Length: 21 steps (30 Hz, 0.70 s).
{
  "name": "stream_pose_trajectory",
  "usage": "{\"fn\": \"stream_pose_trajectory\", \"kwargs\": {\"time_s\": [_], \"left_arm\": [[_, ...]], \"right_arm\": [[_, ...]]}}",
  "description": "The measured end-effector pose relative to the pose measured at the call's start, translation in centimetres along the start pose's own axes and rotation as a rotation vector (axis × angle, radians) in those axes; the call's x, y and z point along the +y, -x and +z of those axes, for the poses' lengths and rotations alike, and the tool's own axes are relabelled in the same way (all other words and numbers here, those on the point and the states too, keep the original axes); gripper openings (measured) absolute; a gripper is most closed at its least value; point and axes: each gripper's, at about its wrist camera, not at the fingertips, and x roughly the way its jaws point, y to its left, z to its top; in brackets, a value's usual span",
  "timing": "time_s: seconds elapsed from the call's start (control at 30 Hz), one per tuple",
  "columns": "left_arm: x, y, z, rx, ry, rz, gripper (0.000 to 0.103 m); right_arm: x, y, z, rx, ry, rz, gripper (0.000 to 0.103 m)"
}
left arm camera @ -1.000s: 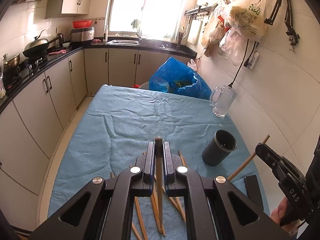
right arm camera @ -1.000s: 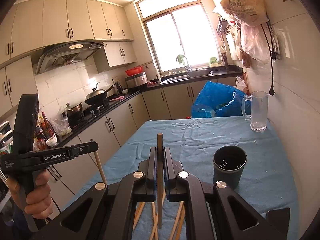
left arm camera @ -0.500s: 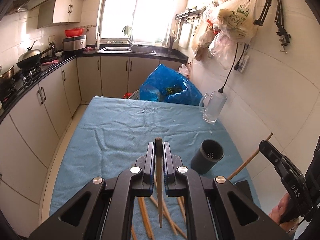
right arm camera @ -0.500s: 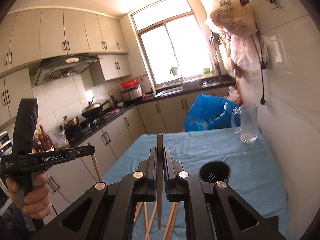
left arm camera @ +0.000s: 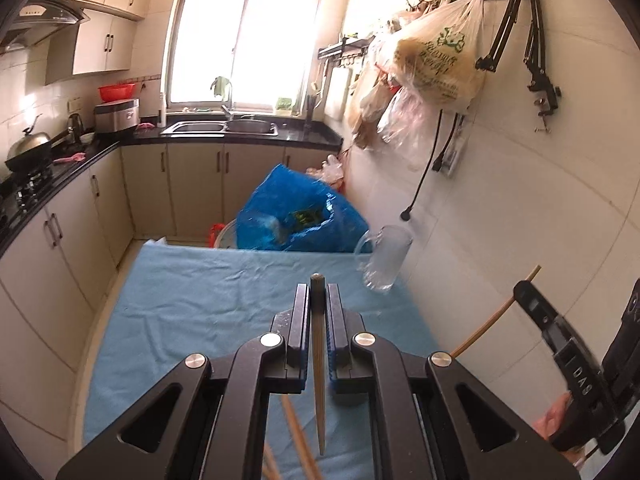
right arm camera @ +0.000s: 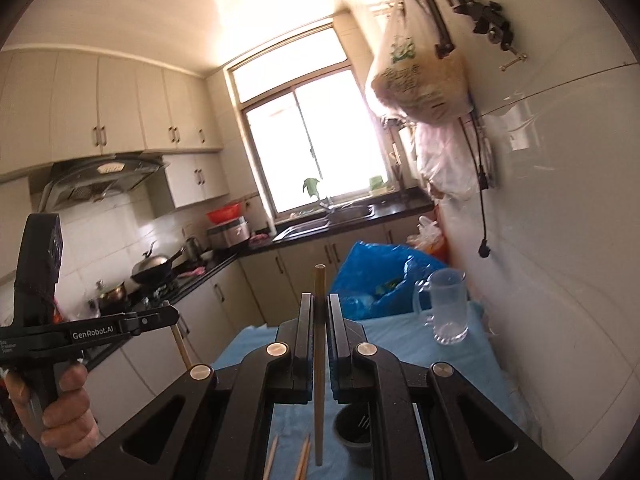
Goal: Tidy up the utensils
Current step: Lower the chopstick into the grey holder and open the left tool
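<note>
My left gripper point(left arm camera: 318, 308) is shut on a wooden chopstick point(left arm camera: 319, 376) that hangs tip down above the blue tablecloth point(left arm camera: 208, 304). My right gripper point(right arm camera: 319, 316) is shut on another chopstick point(right arm camera: 319, 368), also upright, just left of the dark utensil holder point(right arm camera: 352, 432) below it. Loose chopsticks point(right arm camera: 304, 456) lie on the cloth beneath; they also show in the left wrist view point(left arm camera: 296, 436). The right gripper appears at the right edge of the left wrist view point(left arm camera: 560, 340), and the left one at the left of the right wrist view point(right arm camera: 100, 330).
A glass mug point(left arm camera: 386, 258) stands at the table's far right corner by the tiled wall. A blue plastic bag point(left arm camera: 296, 216) sits behind the table. Kitchen counters with a stove and a wok point(left arm camera: 28, 152) run along the left. Bags point(left arm camera: 436, 60) hang on wall hooks.
Both grippers have risen and tilted upward with their chopsticks. The utensil holder has dropped out of sight behind the left gripper and sits low in the right wrist view.
</note>
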Motion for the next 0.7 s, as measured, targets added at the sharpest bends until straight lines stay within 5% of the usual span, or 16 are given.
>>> {"fn": "stream_pose_trajectory", "kwargs": {"time_s": [0.3, 0.7], "left_arm": [[-1.9, -5.7, 3.6, -0.060, 0.107, -0.051, 0.007], [-2.5, -14.4, -1.0, 0.053, 0.112, -0.012, 0.007]], "right_arm": [[-3.0, -3.2, 1.3, -0.011, -0.045, -0.074, 0.006], [-6.5, -8.5, -3.2, 0.140, -0.083, -0.099, 0.006]]}}
